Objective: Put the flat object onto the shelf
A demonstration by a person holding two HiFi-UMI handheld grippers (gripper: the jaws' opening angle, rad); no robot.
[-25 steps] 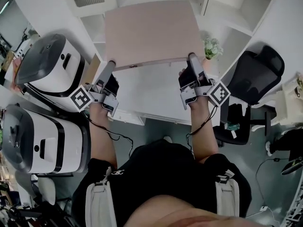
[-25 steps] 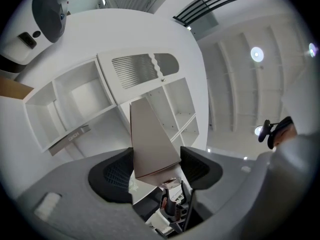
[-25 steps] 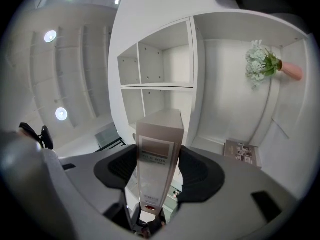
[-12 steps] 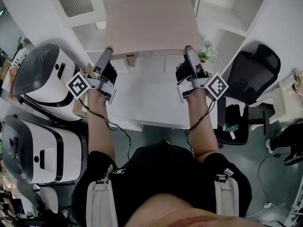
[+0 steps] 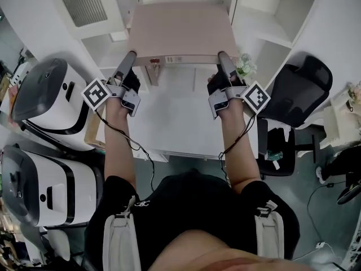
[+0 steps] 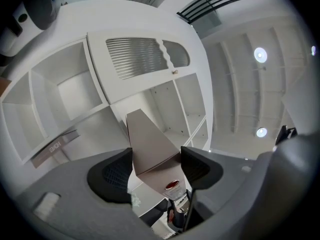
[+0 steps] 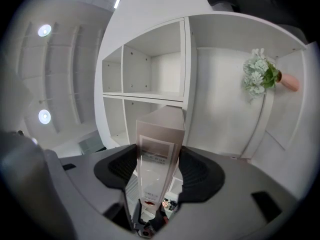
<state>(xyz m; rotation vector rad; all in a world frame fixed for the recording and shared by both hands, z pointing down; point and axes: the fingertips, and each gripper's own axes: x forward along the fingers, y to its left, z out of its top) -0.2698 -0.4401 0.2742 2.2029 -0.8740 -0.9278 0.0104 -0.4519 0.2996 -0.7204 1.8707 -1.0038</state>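
Box (image 5: 180,30): flat, matte pinkish-beige card with a label on its near edge. It is held level in the air above the tabletop (image 5: 175,123), its far edge toward the white shelf (image 5: 265,21). The long axis runs left-right. Left gripper (image 5: 131,60) and right gripper (image 5: 221,58) each have their fingers clamped on a near corner, open only to box thickness. The shelf lies straight ahead, equally near for both hands.
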